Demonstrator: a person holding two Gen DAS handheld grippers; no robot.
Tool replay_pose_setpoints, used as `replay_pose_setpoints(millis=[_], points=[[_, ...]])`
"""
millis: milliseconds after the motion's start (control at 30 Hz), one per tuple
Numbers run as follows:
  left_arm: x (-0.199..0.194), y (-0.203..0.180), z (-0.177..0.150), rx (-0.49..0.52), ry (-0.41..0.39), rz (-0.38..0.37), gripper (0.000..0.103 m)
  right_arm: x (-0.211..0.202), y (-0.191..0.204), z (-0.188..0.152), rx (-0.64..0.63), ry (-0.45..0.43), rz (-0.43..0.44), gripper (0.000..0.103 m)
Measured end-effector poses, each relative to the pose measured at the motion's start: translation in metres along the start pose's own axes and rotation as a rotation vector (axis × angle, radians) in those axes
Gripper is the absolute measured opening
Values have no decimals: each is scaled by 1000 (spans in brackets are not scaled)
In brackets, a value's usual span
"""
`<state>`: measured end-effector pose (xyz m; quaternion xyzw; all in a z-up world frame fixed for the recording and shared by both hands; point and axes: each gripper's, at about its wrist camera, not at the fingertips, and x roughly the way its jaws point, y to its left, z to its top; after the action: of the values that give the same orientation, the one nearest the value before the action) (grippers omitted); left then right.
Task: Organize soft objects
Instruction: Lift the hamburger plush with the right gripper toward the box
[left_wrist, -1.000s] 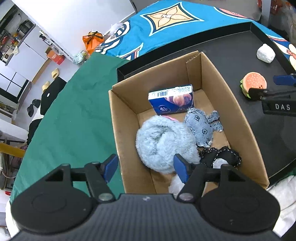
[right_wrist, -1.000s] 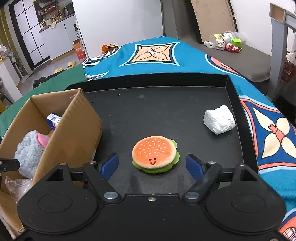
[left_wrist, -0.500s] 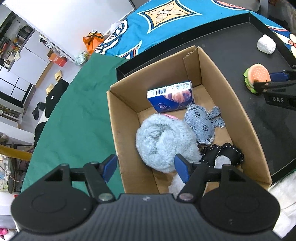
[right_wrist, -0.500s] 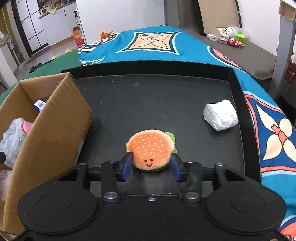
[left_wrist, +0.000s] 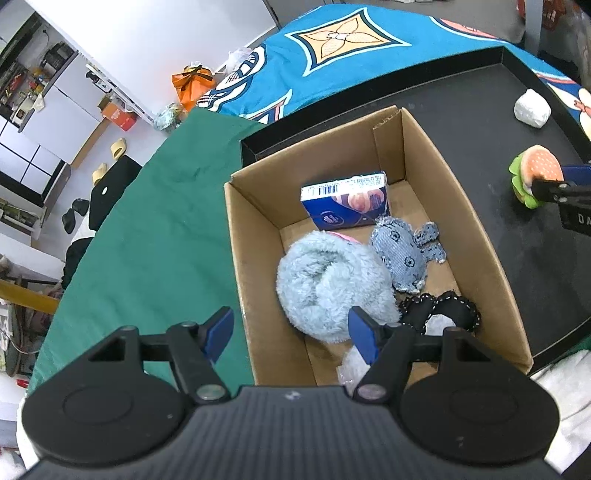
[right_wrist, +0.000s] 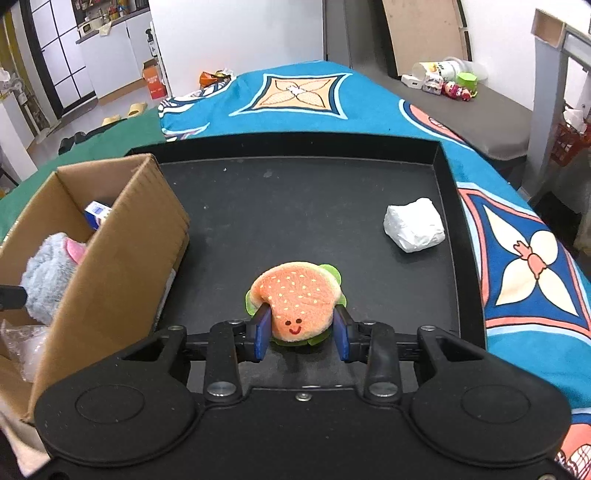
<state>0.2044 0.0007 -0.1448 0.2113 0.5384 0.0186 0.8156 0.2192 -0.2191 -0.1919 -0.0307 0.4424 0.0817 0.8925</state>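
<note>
Plush burger, squeezed in right claw

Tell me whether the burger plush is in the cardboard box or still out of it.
Out. The burger plush sits over the black tray, right of the cardboard box, squeezed between the right gripper pads, whose jaws have just been closing.

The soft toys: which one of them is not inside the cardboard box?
The burger plush: it is over the black tray, squeezed by the right gripper, whose jaws have just been closing.
</note>
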Motion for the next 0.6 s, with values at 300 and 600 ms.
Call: replay_pose_setpoints(millis=[300, 600], points=[[-9, 14, -5, -66, -45, -31, 67, -24, 9, 10, -4, -48, -5, 34], [-12, 30, -10, -138, -71, -70, 67, -48, 23, 23, -2, -90, 3, 34]])
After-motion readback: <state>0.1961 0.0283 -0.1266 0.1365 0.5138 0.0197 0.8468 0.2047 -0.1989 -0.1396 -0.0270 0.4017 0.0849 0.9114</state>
